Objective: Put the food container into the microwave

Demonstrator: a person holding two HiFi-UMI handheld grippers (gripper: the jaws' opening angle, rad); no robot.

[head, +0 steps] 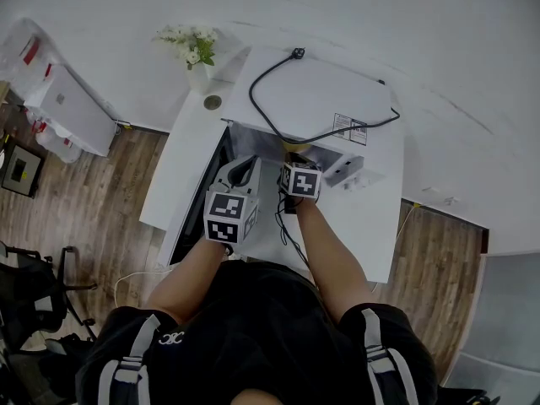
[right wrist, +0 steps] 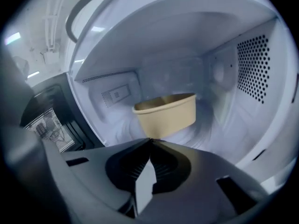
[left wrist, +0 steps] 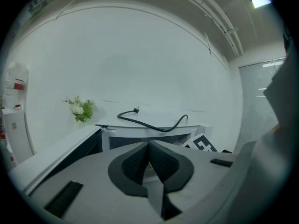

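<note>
The right gripper [right wrist: 150,141] is poked in through the mouth of the microwave [head: 312,91], and its jaws are pressed together at the tips with nothing I can see between them. The food container [right wrist: 166,113], a tan paper bowl, sits inside the cavity straight ahead of those tips and a touch to their right. Its bottom edge drops out of sight behind the jaws, so I can't tell whether it touches them.

There is open room all round the bowl. The cavity ceiling is well above its rim. The perforated side wall [right wrist: 254,64] stands clear to the gripper's right, the back wall is beyond it, and the left wall is off to the other side. The door [right wrist: 46,120] hangs wide open to the gripper's left, its mesh window facing in.

The left gripper [left wrist: 149,143] is outside, held back from the oven front and just beside the right one. It too is closed tip to tip and carries nothing. Ahead of it and higher runs the front edge of the microwave's top, with a black cord [left wrist: 154,125] looped loose across it. A small bunch of flowers [left wrist: 80,108] is off to its left by the wall. The white table [head: 371,226] has bare surface on the right.
</note>
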